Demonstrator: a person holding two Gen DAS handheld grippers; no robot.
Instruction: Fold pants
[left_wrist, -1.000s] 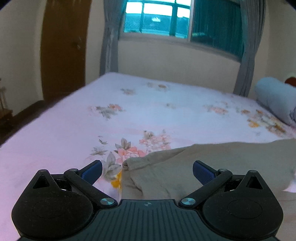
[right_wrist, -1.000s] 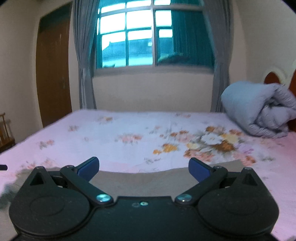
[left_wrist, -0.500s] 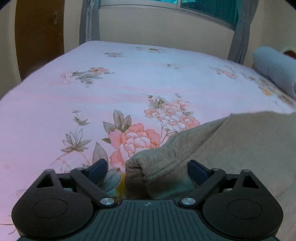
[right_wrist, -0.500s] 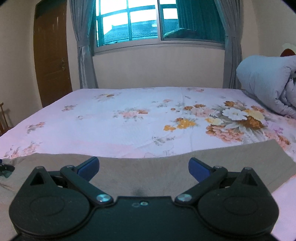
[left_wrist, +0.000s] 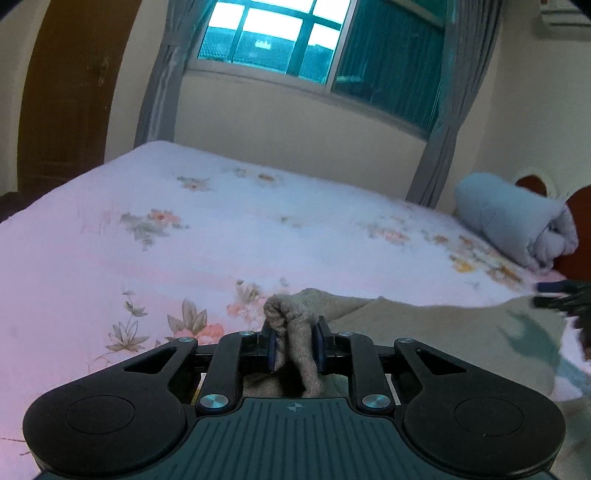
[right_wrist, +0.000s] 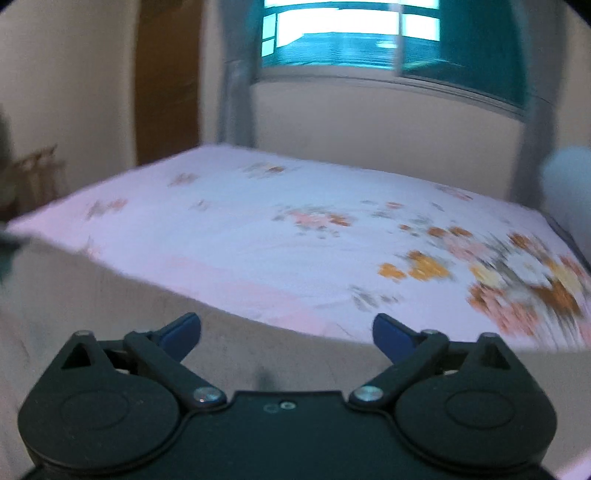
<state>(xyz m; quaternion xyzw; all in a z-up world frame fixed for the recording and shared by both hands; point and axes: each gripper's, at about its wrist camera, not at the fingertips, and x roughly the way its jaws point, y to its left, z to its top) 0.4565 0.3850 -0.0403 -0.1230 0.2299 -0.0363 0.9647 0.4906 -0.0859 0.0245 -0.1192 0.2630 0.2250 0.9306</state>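
Observation:
The beige pants lie on the floral bed sheet and stretch to the right in the left wrist view. My left gripper is shut on a bunched end of the pants, which sticks up between the blue pads. The right gripper shows dark and blurred at that view's right edge. In the right wrist view the pants fill the lower frame. My right gripper is open just above the cloth, holding nothing.
A rolled grey-blue duvet lies at the bed's right end by a wooden headboard. A window with grey curtains is behind the bed. A brown door stands at the left.
My left gripper has closed on the pants' end and lifted, the view tilting up. My right gripper stays open and has swung; its view is blurred.

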